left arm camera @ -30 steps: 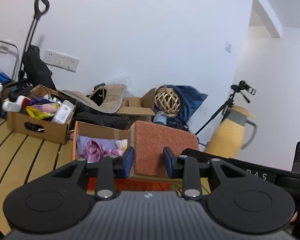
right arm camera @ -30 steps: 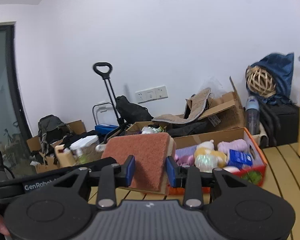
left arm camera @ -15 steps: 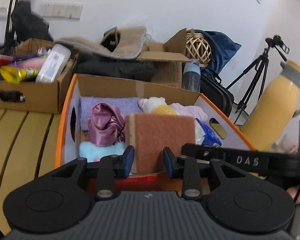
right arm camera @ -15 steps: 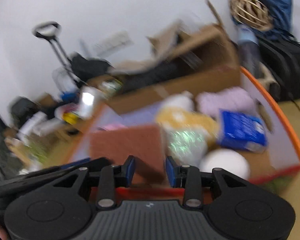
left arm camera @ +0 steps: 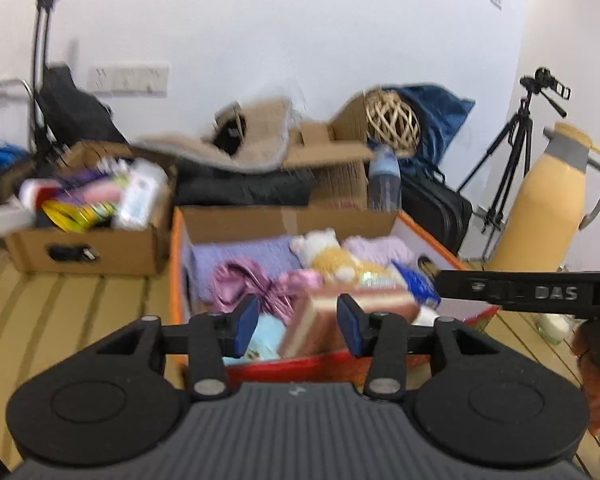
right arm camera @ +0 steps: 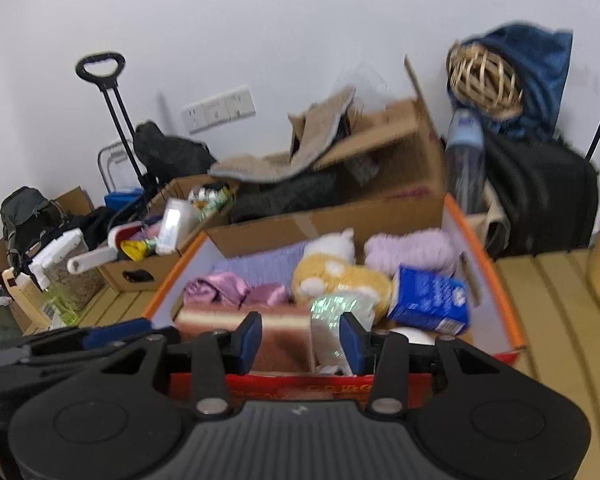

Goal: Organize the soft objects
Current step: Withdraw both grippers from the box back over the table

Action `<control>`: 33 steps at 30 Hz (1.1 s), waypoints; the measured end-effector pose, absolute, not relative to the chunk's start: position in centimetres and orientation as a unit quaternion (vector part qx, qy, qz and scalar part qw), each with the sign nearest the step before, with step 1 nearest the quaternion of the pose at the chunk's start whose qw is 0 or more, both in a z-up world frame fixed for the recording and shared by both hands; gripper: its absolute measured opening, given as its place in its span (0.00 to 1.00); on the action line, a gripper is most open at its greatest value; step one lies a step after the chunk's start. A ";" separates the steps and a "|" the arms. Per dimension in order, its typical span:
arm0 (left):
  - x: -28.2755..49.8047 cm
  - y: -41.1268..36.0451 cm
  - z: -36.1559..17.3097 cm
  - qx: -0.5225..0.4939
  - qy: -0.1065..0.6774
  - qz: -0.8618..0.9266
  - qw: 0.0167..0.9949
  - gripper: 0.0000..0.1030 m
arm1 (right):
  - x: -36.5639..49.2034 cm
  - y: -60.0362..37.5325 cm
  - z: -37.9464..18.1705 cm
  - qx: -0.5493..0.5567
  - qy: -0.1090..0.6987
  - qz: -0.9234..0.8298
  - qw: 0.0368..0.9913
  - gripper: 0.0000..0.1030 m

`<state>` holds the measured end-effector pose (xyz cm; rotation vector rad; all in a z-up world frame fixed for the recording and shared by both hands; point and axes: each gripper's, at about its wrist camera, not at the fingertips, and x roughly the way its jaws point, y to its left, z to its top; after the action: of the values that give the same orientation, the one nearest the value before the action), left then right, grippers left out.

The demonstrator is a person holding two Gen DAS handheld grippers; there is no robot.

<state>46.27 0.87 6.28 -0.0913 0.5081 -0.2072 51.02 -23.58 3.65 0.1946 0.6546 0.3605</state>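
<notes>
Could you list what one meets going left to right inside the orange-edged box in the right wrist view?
Pink satin cloth → yellow plush toy → blue packet. The brown sponge and the shiny wrapped bundle lie nearer, overlapping that row, so I leave them out.

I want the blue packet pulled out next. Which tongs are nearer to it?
Right. The right tongs, opening, sit at the box's front with the blue packet just beyond their right finger. The left tongs, opening, are further left, over the sponge.
</notes>
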 end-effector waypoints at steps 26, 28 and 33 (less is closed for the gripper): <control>25.9 0.3 13.0 0.001 0.108 -0.038 0.993 0.97 | 29.7 -28.4 13.0 0.020 0.159 0.114 0.980 1.00; 23.2 0.5 12.3 0.011 0.100 -0.033 0.994 0.98 | 27.6 -28.2 12.9 0.013 0.148 0.107 0.983 1.00; 14.8 1.3 9.5 0.029 0.068 -0.014 0.997 1.00 | 19.9 -27.7 11.3 -0.001 0.113 0.104 0.988 1.00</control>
<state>14.77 1.26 9.50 0.0585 0.1368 -0.0271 19.85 -27.70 11.31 -0.0013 0.2276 0.2095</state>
